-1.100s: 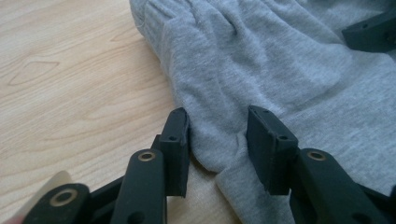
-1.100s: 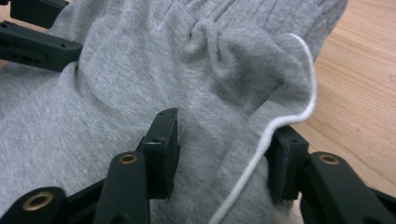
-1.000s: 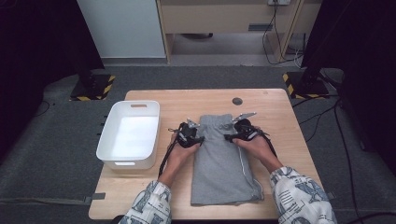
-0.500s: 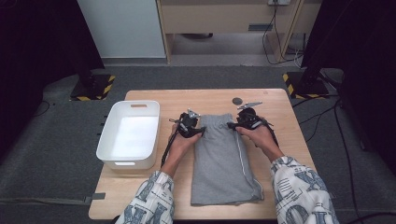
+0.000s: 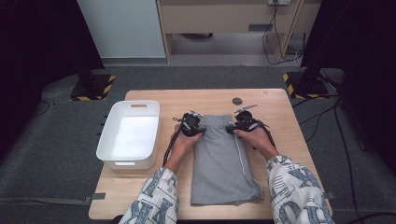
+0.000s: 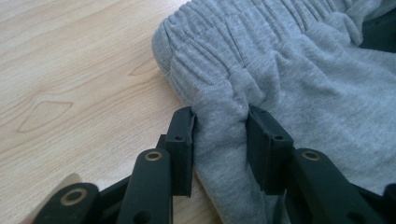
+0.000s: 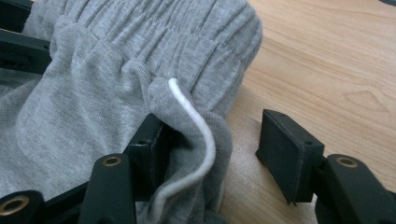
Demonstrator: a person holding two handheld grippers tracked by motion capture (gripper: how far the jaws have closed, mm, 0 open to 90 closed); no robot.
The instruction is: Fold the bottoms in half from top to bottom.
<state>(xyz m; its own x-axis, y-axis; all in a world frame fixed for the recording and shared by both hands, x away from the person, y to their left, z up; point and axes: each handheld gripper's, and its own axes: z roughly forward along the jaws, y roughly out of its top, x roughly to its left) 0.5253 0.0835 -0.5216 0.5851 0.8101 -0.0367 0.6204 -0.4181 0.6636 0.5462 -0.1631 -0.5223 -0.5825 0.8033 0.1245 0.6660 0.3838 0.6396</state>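
1. White bin [image 5: 129, 137]: sits on the left part of your table [image 5: 280, 116], well apart from both grippers
2. Left gripper [image 5: 192, 125]: you hold it at the left corner of the waistband; its jaws have just been closing and now pinch a bunched fold of the grey fabric between the pads [image 6: 184, 140]
3. Grey shorts [image 5: 224, 163]: folded lengthwise, lying flat mid-table just right of the bin, elastic waistband [image 6: 243, 32] at the far end, hem toward you, a white side stripe [image 7: 201, 135] along the right edge
4. Right gripper [image 5: 243, 123]: you hold it at the right corner of the waistband; jaws spread, the inner pad [image 7: 152, 140] against the striped fold, the outer pad [image 7: 287, 149] standing clear over bare wood, nothing pinched
5. Small dark disc [image 5: 237, 101]: on the table beyond the waistband, apart from the shorts
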